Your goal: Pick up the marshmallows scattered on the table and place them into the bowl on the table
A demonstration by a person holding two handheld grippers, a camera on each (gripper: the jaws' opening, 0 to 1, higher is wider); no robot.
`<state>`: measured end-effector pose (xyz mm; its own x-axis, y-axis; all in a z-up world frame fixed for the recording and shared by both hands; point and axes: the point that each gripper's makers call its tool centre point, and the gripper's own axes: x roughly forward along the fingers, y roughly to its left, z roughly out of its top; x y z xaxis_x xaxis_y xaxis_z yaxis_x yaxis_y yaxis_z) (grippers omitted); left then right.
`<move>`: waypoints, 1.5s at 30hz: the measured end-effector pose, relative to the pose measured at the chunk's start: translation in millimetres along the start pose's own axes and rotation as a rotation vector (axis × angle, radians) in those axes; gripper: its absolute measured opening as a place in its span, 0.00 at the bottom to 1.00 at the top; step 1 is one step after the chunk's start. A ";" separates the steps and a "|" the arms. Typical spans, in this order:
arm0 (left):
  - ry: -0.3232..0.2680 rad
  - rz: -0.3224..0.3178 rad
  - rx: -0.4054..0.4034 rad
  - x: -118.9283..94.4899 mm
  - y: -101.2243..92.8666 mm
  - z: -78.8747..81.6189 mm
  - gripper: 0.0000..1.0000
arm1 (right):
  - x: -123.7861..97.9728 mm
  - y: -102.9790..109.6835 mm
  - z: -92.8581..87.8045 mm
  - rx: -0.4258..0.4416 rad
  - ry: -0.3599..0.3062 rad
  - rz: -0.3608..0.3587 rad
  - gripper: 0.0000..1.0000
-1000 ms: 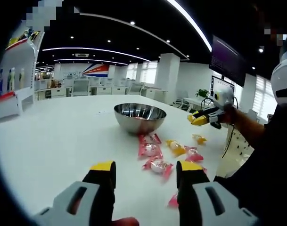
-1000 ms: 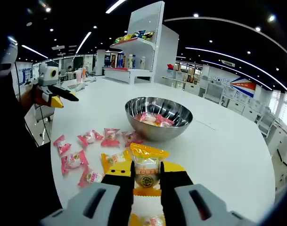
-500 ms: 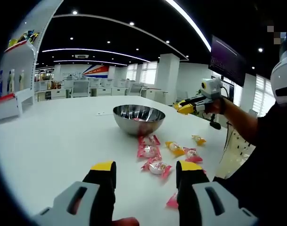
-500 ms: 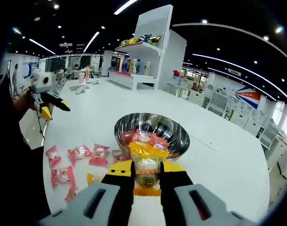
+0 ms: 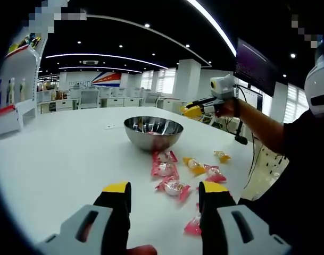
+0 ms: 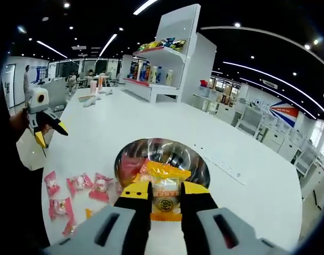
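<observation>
1. One white counter point(image 5: 55, 159) carries everything you are working with: the steel bowl point(image 5: 153, 132) and the loose marshmallows point(image 5: 167, 170) just beside it.
2. Your bowl, in the right gripper view, holds several pink packets point(image 6: 131, 166).
3. Your right gripper point(image 6: 159, 197) has its jaws clamped on a yellow-wrapped marshmallow point(image 6: 165, 190), held above the bowl.
4. Your left gripper point(image 5: 163, 197) holds nothing, its jaws spread wide over a pink marshmallow point(image 5: 173, 187) on the counter.
</observation>
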<state>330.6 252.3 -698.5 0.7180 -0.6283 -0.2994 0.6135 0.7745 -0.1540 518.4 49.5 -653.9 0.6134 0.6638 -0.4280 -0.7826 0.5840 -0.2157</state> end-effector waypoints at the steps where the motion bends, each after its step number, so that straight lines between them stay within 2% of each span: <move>1: 0.001 0.000 -0.001 -0.1 -0.1 -0.7 0.52 | 3.3 -0.5 0.8 -0.004 0.006 0.004 0.21; 7: 0.002 -0.008 -0.007 0.1 -0.4 -3.5 0.52 | 25.0 -7.9 4.4 -0.016 0.031 0.012 0.21; 16: 0.006 -0.016 -0.002 3.3 2.4 -1.1 0.52 | 49.3 -7.4 3.2 -0.031 0.069 0.035 0.21; 26: 0.011 -0.017 -0.001 5.0 1.1 -1.8 0.52 | 55.4 -7.3 -6.1 -0.041 0.113 0.046 0.22; 33: 0.008 -0.019 0.009 5.8 -1.1 1.5 0.52 | 58.2 -10.2 -2.4 -0.044 0.115 0.041 0.22; 36: 0.009 -0.018 0.012 5.6 -1.3 1.4 0.52 | 58.7 -4.0 -1.5 -0.049 0.116 0.048 0.22; 38: 0.009 -0.017 0.011 4.9 -1.4 1.3 0.52 | 58.9 -2.3 -0.3 -0.048 0.110 0.052 0.25; 40: 0.009 -0.015 0.011 3.8 -1.2 1.0 0.52 | 59.0 0.5 1.0 -0.039 0.103 0.061 0.36; 41: 0.009 -0.014 0.011 3.2 -1.1 0.9 0.52 | 59.1 2.2 1.8 -0.035 0.099 0.067 0.38; 45: 0.005 -0.012 0.012 1.3 -1.5 1.5 0.52 | 57.5 5.9 3.9 -0.039 0.089 0.068 0.40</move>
<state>331.1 250.2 -697.2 0.7089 -0.6370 -0.3028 0.6259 0.7660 -0.1462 549.5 93.0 -676.4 0.5485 0.6561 -0.5184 -0.8265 0.5192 -0.2174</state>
